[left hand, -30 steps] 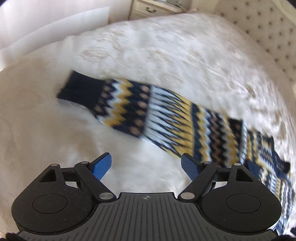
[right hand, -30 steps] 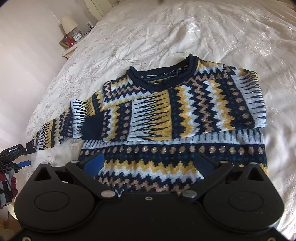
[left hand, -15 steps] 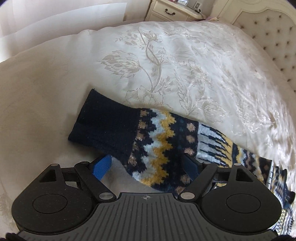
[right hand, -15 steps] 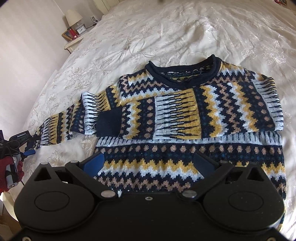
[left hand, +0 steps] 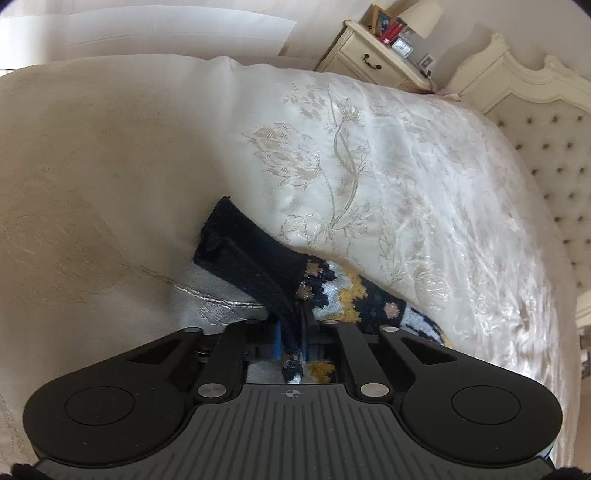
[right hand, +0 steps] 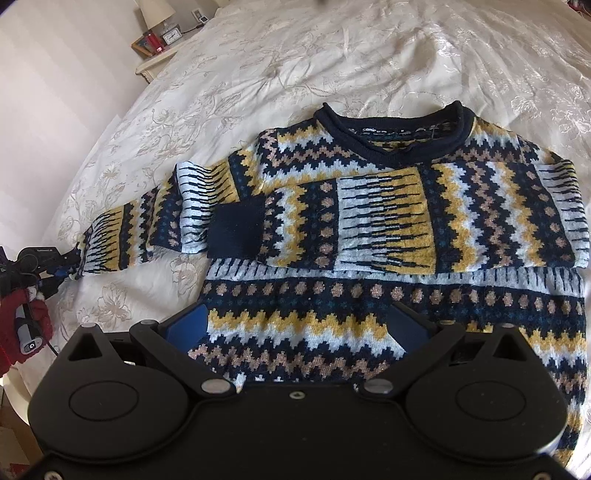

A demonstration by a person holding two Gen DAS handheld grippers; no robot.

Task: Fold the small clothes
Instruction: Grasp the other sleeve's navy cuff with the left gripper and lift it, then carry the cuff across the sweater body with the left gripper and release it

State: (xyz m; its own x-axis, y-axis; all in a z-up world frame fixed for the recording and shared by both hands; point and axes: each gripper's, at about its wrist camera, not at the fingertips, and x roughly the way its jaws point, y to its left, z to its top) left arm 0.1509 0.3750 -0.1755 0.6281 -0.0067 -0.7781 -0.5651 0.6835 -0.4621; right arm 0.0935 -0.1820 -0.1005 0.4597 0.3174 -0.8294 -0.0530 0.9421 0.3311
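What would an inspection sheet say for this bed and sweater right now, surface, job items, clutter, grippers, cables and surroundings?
Surface: cream bedspread with floral embroidery, lightly wrinkled.
Job's things: patterned knit sweater lying flat, neckline away from the right camera; one sleeve already folded across the chest, the other sleeve stretched out sideways.
Clutter: nothing seen on the bed.
Grippers: left gripper has just closed, pads pinching the stretched sleeve near its dark cuff; right gripper open above the sweater's lower part, holding nothing.
Cables: a thin cable at the nightstand; none on the bed.
Surroundings: lamp, small clock and picture frame on the nightstand; tufted headboard.
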